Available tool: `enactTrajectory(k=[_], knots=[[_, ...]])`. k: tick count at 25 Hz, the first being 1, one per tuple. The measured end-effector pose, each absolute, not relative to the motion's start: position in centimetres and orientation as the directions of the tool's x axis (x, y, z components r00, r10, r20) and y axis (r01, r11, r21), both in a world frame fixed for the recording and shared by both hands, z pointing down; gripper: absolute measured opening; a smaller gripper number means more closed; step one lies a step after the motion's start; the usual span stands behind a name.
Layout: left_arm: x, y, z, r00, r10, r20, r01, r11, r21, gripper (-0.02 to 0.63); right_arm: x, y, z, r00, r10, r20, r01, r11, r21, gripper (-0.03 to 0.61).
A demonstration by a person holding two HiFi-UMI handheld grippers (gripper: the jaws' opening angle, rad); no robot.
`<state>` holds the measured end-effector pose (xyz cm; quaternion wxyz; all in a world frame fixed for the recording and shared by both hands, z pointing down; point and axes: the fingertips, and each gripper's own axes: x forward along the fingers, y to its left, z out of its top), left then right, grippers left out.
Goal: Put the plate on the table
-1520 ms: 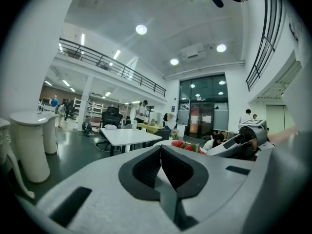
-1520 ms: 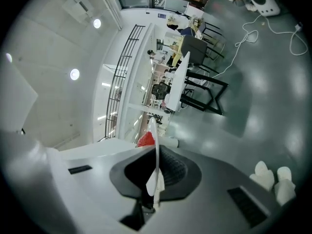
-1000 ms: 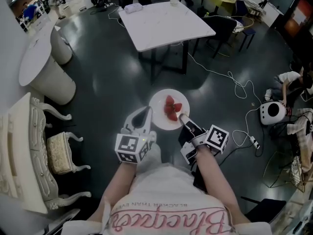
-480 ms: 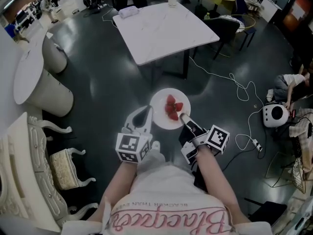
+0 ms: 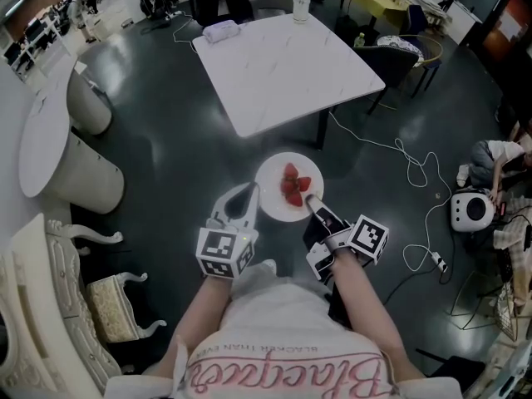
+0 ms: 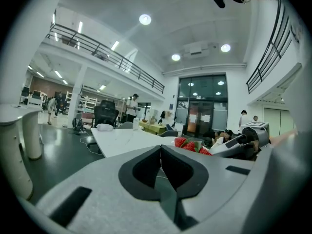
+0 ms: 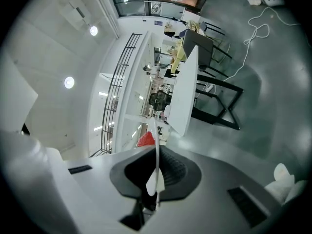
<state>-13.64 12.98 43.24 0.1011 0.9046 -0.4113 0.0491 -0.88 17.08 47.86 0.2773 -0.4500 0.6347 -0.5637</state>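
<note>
Closer now, white table (image 5: 287, 65) (cup (image 5: 301, 7) at far edge) on dark floor (image 5: 166, 165).

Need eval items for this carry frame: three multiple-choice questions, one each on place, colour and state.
1. Where is the plate?
A. in the air over the dark floor, short of the white table
B. resting on that table
C. lying on the floor

2. What colour is the fruit on it?
A. yellow
B. red
C. green

3. How do the fingers of the right gripper stand?
A. wide open, nothing between them
B. closed on a cup
C. closed on the plate's rim

Answers:
1 A: the head view shows the plate held out over bare floor, with the table ahead of it.
2 B: the fruit shows red against the white plate.
3 C: the right gripper view shows the thin white rim edge-on between the closed fingers.
</note>
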Motion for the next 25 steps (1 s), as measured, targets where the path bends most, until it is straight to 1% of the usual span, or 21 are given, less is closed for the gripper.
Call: enactTrajectory(k=[8,16,19,22,25], knots=[[-13.7,8.0,43.9,0.625,-0.766,0.149,-0.779,-0.602,0.175,0.005,-0.1,12.4,48.0,-0.448,-0.876,0.176,-0.291,-0.043,-0.956,0.011],[-12.2,3.1,44.2,0.601,-0.787,0.142,-0.797,-0.577,0.177,0.005,1.7,7.4,48.5,-0.469,-0.866,0.173,-0.267,-0.047,-0.962,0.012],[-11.5,0.4,43.8,0.590,-0.795,0.142,-0.806,-0.570,0.159,0.006,2.5,4.4,48.2,-0.474,-0.867,0.155,-0.239,-0.043,-0.970,0.012],[-10.4,-2.6,43.6,0.575,-0.806,0.140,-0.817,-0.556,0.151,0.005,3.9,1.2,48.4,-0.477,-0.865,0.159,-0.257,-0.035,-0.966,0.012],[-8.9,-6.0,43.5,0.562,-0.815,0.140,-0.826,-0.544,0.148,0.005,5.4,-2.4,48.3,-0.490,-0.859,0.147,-0.237,-0.030,-0.971,0.012]])
